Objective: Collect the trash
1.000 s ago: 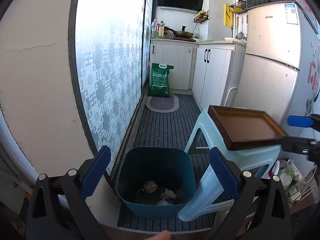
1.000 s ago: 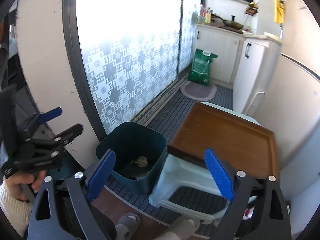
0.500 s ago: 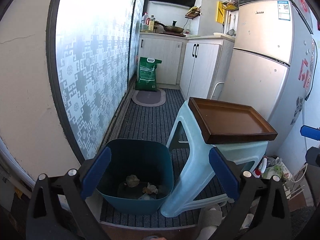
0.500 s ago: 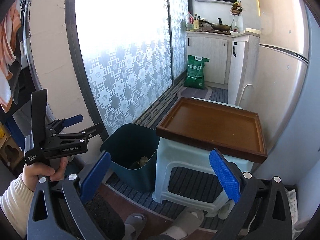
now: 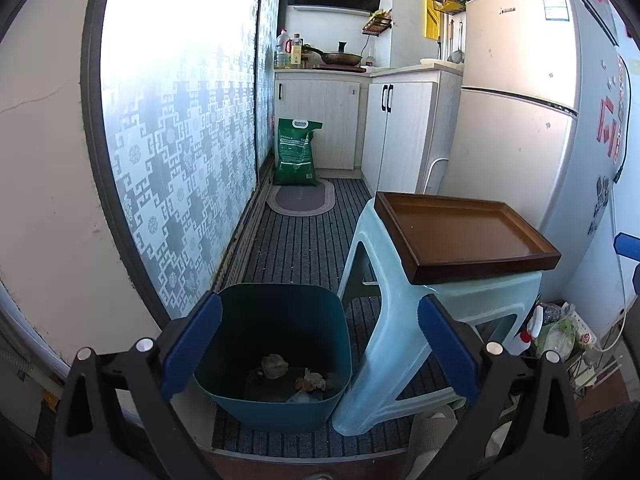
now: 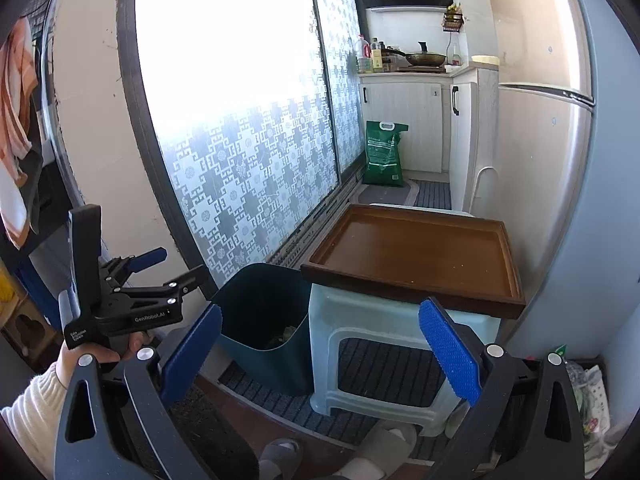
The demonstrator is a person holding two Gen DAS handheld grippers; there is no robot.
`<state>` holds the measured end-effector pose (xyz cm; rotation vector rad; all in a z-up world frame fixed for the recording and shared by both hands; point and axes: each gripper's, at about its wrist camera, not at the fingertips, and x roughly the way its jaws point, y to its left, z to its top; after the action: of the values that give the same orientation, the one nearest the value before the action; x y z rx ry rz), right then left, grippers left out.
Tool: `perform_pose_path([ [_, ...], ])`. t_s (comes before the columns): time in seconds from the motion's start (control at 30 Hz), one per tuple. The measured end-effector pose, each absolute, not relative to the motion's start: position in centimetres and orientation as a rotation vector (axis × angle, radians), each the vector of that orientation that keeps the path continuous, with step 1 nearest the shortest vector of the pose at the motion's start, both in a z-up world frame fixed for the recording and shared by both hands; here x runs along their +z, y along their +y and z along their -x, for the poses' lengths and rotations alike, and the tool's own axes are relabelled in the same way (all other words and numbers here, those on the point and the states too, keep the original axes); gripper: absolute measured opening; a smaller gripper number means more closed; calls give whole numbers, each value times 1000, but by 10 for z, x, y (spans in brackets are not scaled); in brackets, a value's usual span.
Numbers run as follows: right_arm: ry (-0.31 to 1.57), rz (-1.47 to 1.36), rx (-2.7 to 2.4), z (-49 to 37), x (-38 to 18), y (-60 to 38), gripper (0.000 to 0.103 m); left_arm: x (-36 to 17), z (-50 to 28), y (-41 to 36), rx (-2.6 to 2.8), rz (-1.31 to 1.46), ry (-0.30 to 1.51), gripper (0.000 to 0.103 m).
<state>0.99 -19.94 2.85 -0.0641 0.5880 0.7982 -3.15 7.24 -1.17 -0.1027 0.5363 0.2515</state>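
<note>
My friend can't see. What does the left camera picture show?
A dark teal bin with crumpled trash at its bottom sits on the floor between the open left gripper's blue fingers. Beside it, a pale stool holds an empty brown tray.

Bright light comes through a big patterned glass door (image 5: 176, 132). A tall fridge (image 5: 532, 120) stands beside white cupboards (image 5: 360, 124). The floor has a striped mat (image 5: 304, 240).

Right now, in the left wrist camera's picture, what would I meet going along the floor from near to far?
Teal trash bin with crumpled scraps inside → pale blue plastic stool carrying a brown tray → oval mat → green bag → white cabinets.
</note>
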Motion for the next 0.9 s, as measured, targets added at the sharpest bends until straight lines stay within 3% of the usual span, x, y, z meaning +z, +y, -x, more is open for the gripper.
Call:
perform_pose_path([
  [0.9, 585, 98, 790, -3, 27, -200, 100, -15, 22, 67, 239, 135, 560, 100],
])
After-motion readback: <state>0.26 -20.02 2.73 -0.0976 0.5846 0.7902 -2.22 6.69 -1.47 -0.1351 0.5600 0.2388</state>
